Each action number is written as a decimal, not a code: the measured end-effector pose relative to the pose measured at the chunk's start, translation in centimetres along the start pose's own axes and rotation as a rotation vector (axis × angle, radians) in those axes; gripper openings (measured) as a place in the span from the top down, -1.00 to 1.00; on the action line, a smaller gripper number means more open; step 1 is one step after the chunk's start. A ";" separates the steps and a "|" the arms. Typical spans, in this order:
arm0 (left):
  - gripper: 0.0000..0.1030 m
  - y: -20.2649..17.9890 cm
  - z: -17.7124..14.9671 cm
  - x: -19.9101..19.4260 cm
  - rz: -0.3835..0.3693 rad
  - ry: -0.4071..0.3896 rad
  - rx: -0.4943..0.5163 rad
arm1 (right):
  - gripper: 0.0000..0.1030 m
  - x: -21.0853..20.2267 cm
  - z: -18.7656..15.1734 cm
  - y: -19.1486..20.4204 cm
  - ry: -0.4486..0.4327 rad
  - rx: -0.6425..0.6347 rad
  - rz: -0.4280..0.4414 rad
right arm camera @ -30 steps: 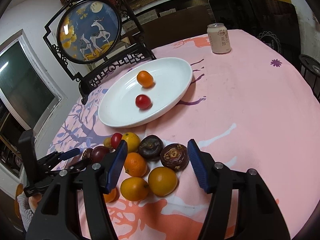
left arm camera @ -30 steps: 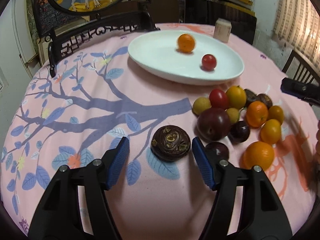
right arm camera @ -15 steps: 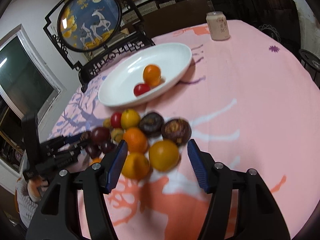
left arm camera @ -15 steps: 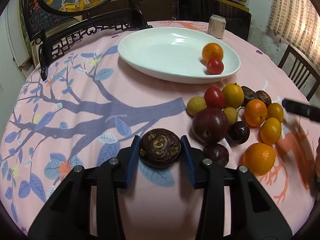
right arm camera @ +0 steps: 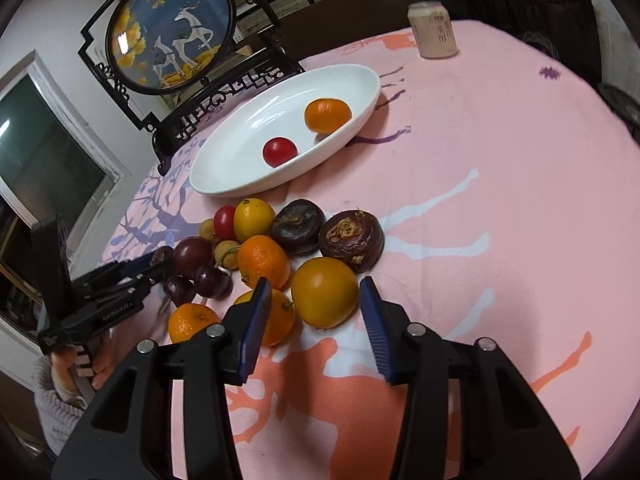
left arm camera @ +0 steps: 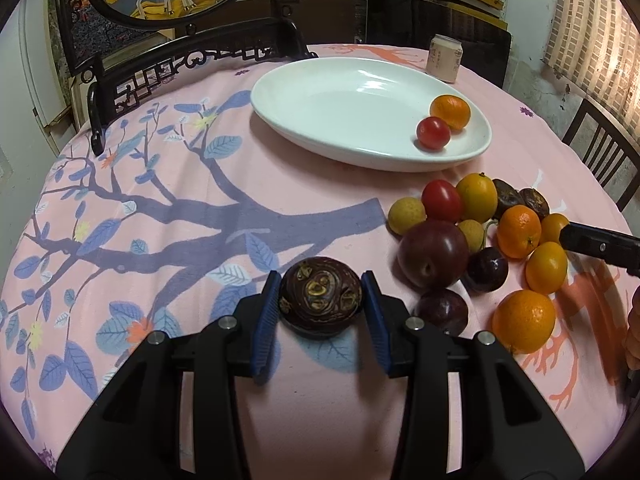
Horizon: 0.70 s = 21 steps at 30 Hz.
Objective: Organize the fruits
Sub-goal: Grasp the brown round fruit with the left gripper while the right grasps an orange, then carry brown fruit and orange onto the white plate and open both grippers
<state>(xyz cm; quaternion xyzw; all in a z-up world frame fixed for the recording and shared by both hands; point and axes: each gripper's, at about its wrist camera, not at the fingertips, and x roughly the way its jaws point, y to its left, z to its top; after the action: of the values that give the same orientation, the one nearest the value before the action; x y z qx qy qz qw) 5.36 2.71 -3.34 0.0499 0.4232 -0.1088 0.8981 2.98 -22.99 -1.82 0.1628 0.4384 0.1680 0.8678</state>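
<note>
Your left gripper (left arm camera: 321, 303) is clamped on the dark brown water chestnut (left arm camera: 320, 301): both blue pads (left arm camera: 267, 307) press its sides, the jaws narrowed to the width of that one fruit, which sits on the pink tablecloth (left arm camera: 200, 184) on the near side of the white plate (left arm camera: 320, 116), well apart from it. The gripper points down at a slant toward the cloth, and in the right wrist view your hand (right arm camera: 82, 364) grips its handle low at the left edge.

Your right gripper (right arm camera: 316, 316) is closing, with the jaws about a fruit's width apart. The yellow-orange fruit (right arm camera: 324, 297) lies between the fingertips; the pads look just clear of its skin, though the angle makes that hard to judge. The left pad overlaps an orange mandarin (right arm camera: 276, 320) behind it. This gripper also tilts downward over the pile.

That fruit pile (left arm camera: 480, 236) lies just below the plate's near rim: a big plum (left arm camera: 433, 253), mandarins, small yellow fruits, a cherry tomato and two more chestnuts, touching one another. On the plate rest a mandarin (right arm camera: 327, 115) and a red tomato (right arm camera: 279, 151), close together near its right end. A drink can (right arm camera: 433, 31) stands beyond the plate.
</note>
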 end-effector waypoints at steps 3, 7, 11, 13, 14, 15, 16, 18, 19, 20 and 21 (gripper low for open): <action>0.19 -0.3 0.0 0.4 0.012 0.004 0.019 | 0.09 0.4 0.2 -0.6 0.016 0.042 0.031; 0.19 -0.2 0.0 0.5 0.005 0.003 0.016 | 0.11 1.0 0.4 -2.2 0.052 0.143 0.110; 0.19 -0.3 0.0 0.4 0.006 -0.002 0.011 | 0.28 1.0 0.3 -3.0 0.061 0.194 0.141; 0.19 -0.3 0.0 0.4 0.007 -0.004 0.007 | 0.31 0.9 0.3 -2.8 0.059 0.183 0.133; 0.20 -0.3 -0.1 0.3 0.010 -0.006 0.005 | 0.32 0.8 0.2 -2.7 0.056 0.175 0.128; 0.20 -0.3 -0.1 0.2 0.015 -0.009 0.002 | 0.32 0.7 0.3 -2.5 0.052 0.166 0.121; 0.20 -0.3 -0.1 0.0 0.020 -0.014 0.001 | 0.32 0.5 0.2 -2.3 0.039 0.155 0.110; 0.20 -0.3 0.1 -0.7 0.035 -0.037 -0.002 | 0.32 -0.7 0.4 -1.9 -0.024 0.123 0.072; 0.20 -0.2 0.4 -1.2 0.036 -0.054 -0.009 | 0.32 -1.5 0.6 -1.5 -0.071 0.096 0.051; 0.20 -0.1 0.9 -1.7 0.034 -0.067 -0.017 | 0.32 -2.2 0.9 -1.0 -0.106 0.073 0.034; 0.20 0.0 1.6 -2.0 0.033 -0.077 -0.025 | 0.32 -2.7 1.5 -0.5 -0.127 0.051 0.020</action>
<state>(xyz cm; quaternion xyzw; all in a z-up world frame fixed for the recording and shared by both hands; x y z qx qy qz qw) 5.34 2.72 -0.75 0.0412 0.3887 -0.0906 0.9160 2.74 -24.81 0.67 0.1995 0.3847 0.1548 0.8878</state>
